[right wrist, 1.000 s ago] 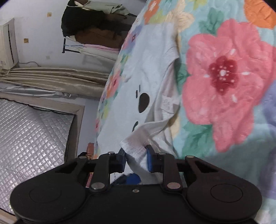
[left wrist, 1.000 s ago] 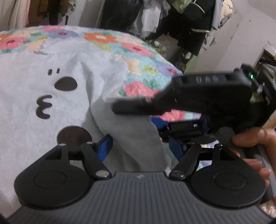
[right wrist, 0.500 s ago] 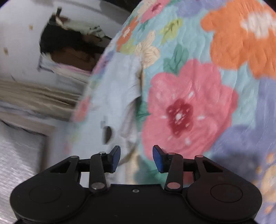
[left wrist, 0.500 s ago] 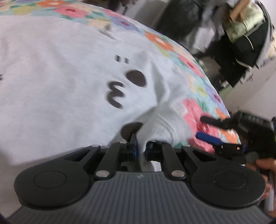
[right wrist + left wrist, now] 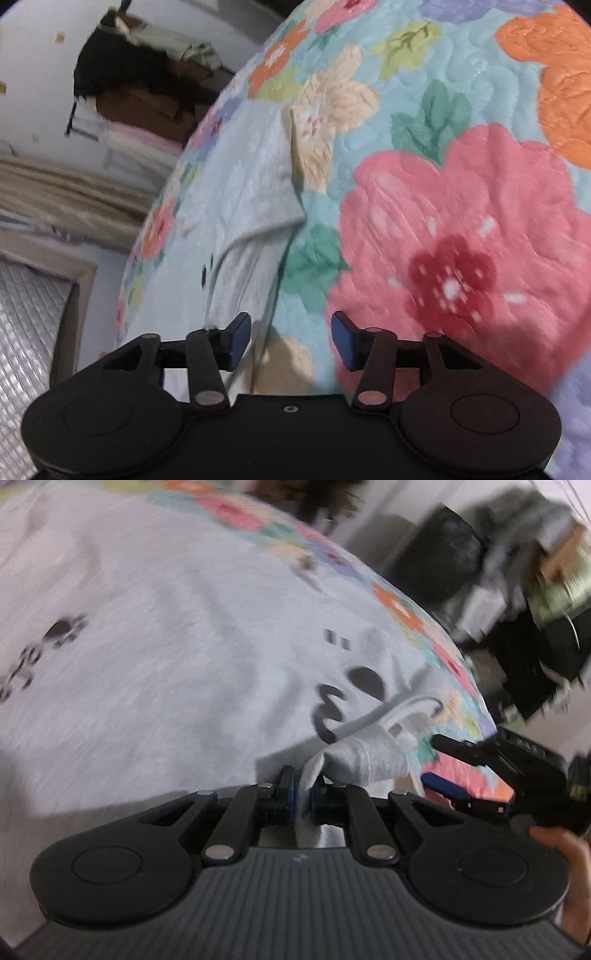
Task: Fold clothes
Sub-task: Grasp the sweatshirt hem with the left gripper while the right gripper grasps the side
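A floral quilt (image 5: 461, 229) covers the bed, with hanging clothes (image 5: 147, 85) and a beige curtain (image 5: 66, 195) against the white walls behind. A pale grey shirt (image 5: 166, 657) (dark cartoon print) lies spread on it. The left gripper (image 5: 301, 799) pinches its bunched corner; the right gripper (image 5: 291, 341), jaws just widened, holds nothing.

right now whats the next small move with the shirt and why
Probably draw the left gripper up and across the shirt to start the fold. Its jaws are shut on a bunched edge. The right gripper, jaws just opened, holds nothing over the quilt, so the left alone can carry the cloth.
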